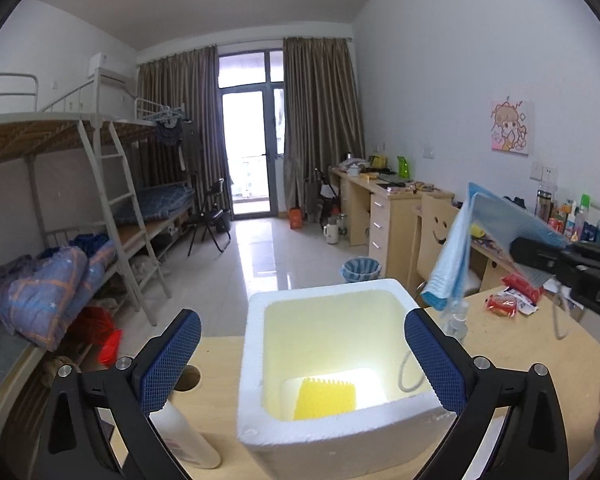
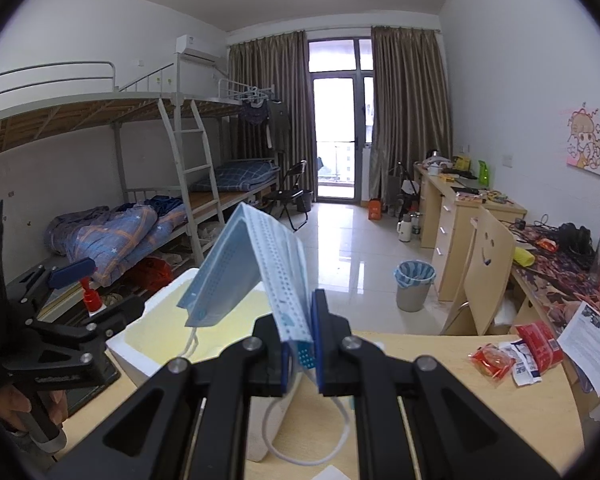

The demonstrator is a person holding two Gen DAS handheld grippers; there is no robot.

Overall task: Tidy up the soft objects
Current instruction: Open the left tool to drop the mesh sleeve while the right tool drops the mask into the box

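A white foam box [image 1: 324, 432] stands on the wooden table [image 1: 520, 360] with a yellow sponge [image 1: 326, 398] on its floor. My left gripper [image 1: 300, 364] is open, its blue pads either side of the box's near part. My right gripper [image 2: 302, 338] is shut on a folded blue face mask [image 2: 256, 264], held up above the box's right side; the box [image 2: 156, 312] sits below and left of it. The mask [image 1: 460, 248] and right gripper [image 1: 548, 258] also show at the right of the left wrist view. The mask's white ear loops hang down.
A white bottle [image 1: 184, 436] lies on the table left of the box. Red and white snack packets [image 2: 516, 352] and a paper sheet [image 2: 588, 340] lie at the table's right. A red-capped bottle [image 2: 90, 296] stands beyond the left gripper [image 2: 60, 320]. Bunk beds, desks and chair stand behind.
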